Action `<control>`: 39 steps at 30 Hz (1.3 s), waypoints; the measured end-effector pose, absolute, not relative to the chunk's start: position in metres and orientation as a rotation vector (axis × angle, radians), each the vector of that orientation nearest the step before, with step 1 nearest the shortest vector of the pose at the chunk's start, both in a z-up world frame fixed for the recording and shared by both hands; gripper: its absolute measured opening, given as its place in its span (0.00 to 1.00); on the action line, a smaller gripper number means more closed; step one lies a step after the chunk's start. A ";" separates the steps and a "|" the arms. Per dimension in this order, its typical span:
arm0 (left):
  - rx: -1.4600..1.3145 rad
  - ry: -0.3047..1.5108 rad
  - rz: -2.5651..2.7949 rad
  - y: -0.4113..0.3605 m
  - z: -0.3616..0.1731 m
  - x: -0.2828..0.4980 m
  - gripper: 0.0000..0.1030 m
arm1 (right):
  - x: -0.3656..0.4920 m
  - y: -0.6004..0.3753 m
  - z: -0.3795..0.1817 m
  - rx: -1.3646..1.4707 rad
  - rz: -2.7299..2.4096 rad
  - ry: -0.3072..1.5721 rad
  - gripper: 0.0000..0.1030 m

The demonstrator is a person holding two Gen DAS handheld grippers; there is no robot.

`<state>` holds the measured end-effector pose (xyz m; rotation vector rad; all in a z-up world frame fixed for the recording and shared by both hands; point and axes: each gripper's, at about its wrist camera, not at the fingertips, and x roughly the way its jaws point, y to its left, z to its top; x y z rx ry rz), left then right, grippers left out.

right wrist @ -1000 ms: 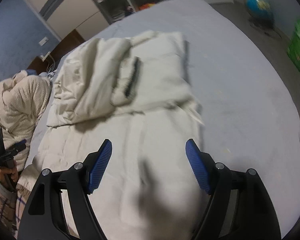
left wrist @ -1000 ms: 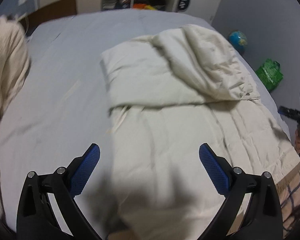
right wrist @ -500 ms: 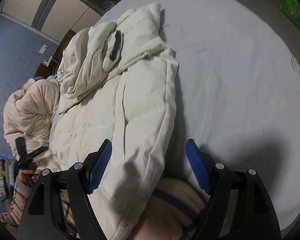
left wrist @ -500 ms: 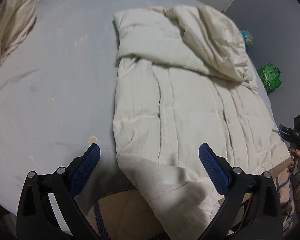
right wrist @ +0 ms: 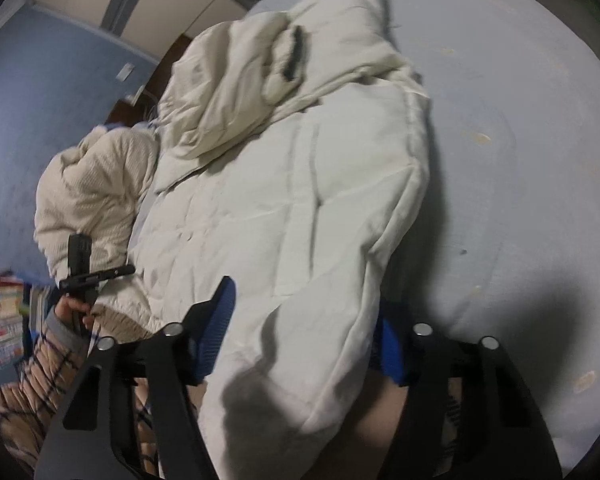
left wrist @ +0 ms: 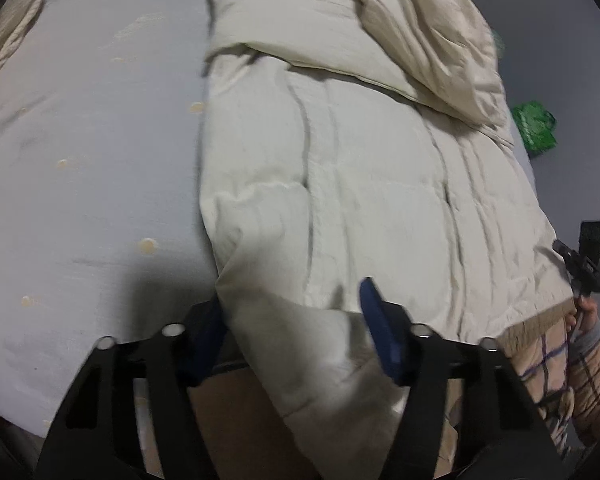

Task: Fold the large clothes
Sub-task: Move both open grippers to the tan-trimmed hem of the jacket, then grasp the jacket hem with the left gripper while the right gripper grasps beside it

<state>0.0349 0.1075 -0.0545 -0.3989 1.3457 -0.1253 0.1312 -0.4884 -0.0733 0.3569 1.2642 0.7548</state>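
Note:
A cream padded coat (left wrist: 360, 184) lies lengthwise on the grey-blue bed (left wrist: 80, 160), its upper part folded down over itself at the far end. My left gripper (left wrist: 296, 332) is closing on the coat's near left hem corner, and the fabric fills the gap between its blue pads. In the right wrist view the coat (right wrist: 292, 200) runs away from me. My right gripper (right wrist: 302, 336) is closing on the near right hem corner, the puffy edge bulging between its pads. Each view shows the other hand (left wrist: 584, 308) (right wrist: 70, 304) at the opposite corner.
A cream knit garment (right wrist: 92, 192) is heaped on the bed left of the coat. A green bag (left wrist: 534, 128) sits on the floor to the right. Books (right wrist: 8, 320) are stacked by the blue wall. Plaid sleeves (left wrist: 580, 364) hang below the bed's near edge.
Both grippers have tipped down and come in over the coat's near hem. Their jaws have narrowed from wide open, and the hem corners now sit between the pads.

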 end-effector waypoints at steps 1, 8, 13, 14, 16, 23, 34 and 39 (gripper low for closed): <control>-0.400 1.346 -0.137 0.105 -0.054 0.034 0.43 | 0.131 -0.487 -0.071 0.345 0.763 1.264 0.48; -0.385 1.357 -0.190 0.090 -0.040 0.025 0.40 | 0.123 -0.484 -0.058 0.260 0.845 1.287 0.46; -0.321 1.374 -0.220 0.077 -0.031 0.014 0.40 | 0.111 -0.482 -0.054 0.186 0.890 1.295 0.37; -0.315 1.373 -0.223 0.077 -0.030 0.013 0.40 | 0.108 -0.482 -0.052 0.178 0.899 1.295 0.36; -0.301 1.374 -0.229 0.074 -0.026 0.008 0.40 | 0.104 -0.484 -0.049 0.179 0.923 1.288 0.31; -0.266 1.350 -0.241 0.066 -0.014 -0.005 0.23 | 0.085 -0.481 -0.043 0.115 0.976 1.278 0.21; -0.235 1.178 -0.316 0.052 0.041 -0.016 0.08 | 0.092 -0.481 -0.003 0.345 1.091 1.126 0.16; -0.327 1.067 -0.339 0.071 0.066 -0.011 0.07 | 0.109 -0.487 0.011 0.446 1.109 1.064 0.16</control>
